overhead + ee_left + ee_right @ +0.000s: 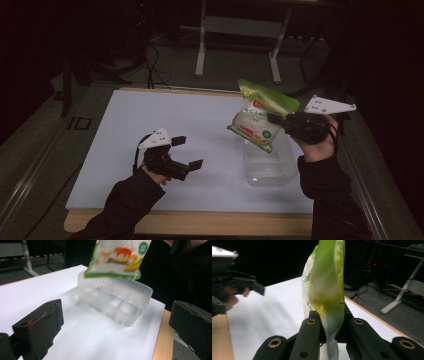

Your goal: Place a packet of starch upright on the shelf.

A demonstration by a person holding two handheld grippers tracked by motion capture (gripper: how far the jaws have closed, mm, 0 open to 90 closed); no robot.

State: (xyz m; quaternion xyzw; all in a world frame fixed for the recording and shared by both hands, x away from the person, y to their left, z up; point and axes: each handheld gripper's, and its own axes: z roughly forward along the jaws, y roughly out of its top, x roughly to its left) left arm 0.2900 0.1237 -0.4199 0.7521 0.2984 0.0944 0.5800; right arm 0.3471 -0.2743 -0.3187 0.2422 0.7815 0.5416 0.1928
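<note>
Black-sleeved forearms came in nearest; the left gripper [187,152] hovered low over the white table sheet [150,130], jaws spread wide with nothing between them. Farther on, the right gripper [275,120] was clamped on a glossy green-and-white snack bag [257,117], lifted just above the clear, ribbed plastic box [267,165] — best lowered slowly, bottom edge first, into a compartment, keeping the crinkly film from snagging the rim.

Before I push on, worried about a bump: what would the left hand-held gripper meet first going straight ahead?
Probably the clear plastic container; the snack bag hangs above that line, though depth is unclear.
</note>
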